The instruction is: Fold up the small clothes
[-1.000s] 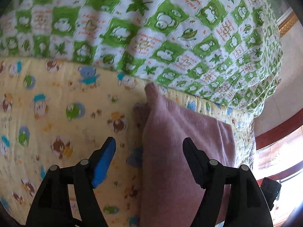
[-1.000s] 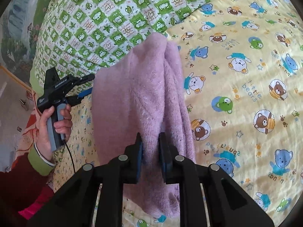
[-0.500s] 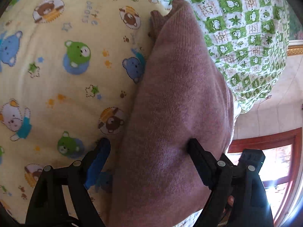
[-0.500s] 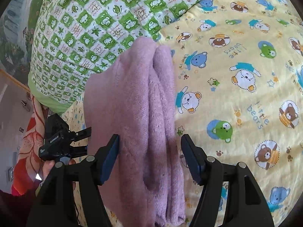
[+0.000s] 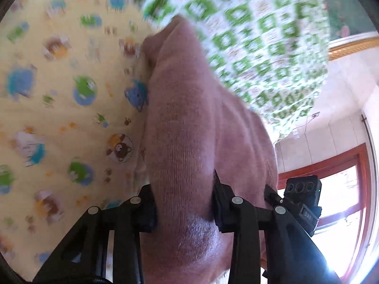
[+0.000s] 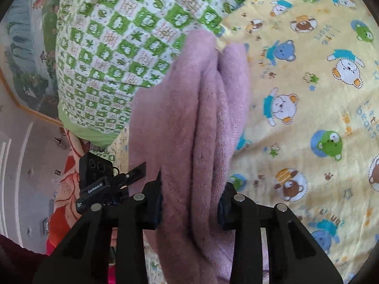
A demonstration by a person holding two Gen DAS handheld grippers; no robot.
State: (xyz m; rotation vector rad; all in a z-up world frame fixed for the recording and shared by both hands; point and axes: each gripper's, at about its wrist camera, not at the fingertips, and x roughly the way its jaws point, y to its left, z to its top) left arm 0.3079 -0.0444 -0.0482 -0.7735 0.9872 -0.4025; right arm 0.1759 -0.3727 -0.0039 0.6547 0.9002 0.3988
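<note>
the jaws of the left gripper and right gripper have just been closed, from wide open, onto opposite ends of the folded pink garment. it is now pinched at both ends on the yellow bear-print quilt, likely ready to be lifted or folded again.

The garment is a plain dusty pink-mauve knit, paler lilac in the right wrist view. At 9 o'clock of it in the left view lies a pale yellow sheet printed with blue, green, brown and white cartoon bears, and toward 1 o'clock a white quilt checked in bright green squares with small leaves and orange lettering. Both tools are black, and at 4 o'clock in the left view the window frame is red-brown.
</note>
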